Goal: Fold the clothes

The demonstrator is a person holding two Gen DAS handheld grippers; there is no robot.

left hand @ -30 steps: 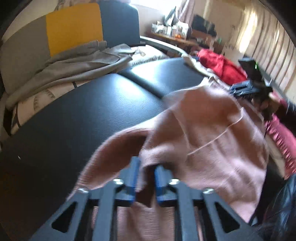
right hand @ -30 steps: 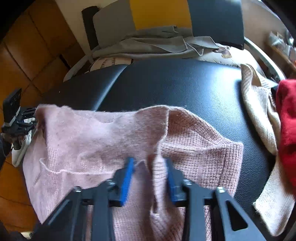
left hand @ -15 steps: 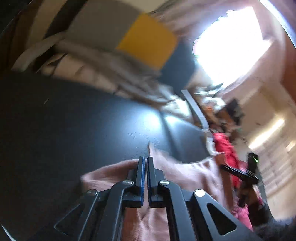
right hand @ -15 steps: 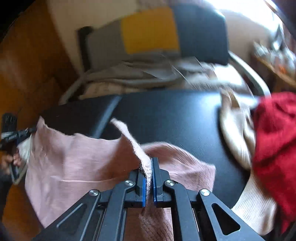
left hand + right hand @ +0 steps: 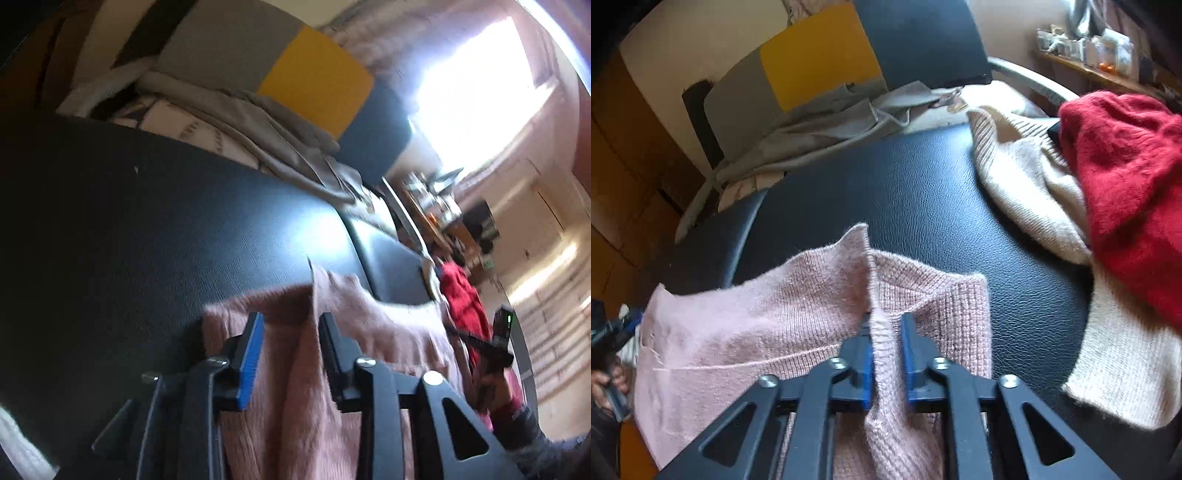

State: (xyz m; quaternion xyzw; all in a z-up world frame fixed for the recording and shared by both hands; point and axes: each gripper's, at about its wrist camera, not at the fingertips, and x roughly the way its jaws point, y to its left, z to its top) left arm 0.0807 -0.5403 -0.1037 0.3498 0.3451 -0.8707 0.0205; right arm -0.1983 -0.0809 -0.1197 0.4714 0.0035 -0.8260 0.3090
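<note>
- The pink sweater (image 5: 768, 332) lies on the black padded surface (image 5: 923, 199), its near part running under both grippers.
- The left gripper (image 5: 291, 325) stands wide apart; a raised fold of the pink sweater (image 5: 295, 387) passes between its fingers, and the view is too blurred to say whether either pad touches the knit.
- The right gripper (image 5: 886, 321) is narrowly parted, with a ridge of the sweater's seam standing up in the gap between the blue pads (image 5: 868, 354). The cloth touches the left pad; a small gap shows beside the right one.
- In the right wrist view, a cream sweater (image 5: 1027, 177) and a red sweater (image 5: 1126, 177) are heaped on the right side of the surface, the red one on top of the cream one, apart from the pink one.
- Behind the surface, grey cloth (image 5: 827, 136) is draped before a cushion of grey, yellow and dark blue panels (image 5: 820, 55).
</note>
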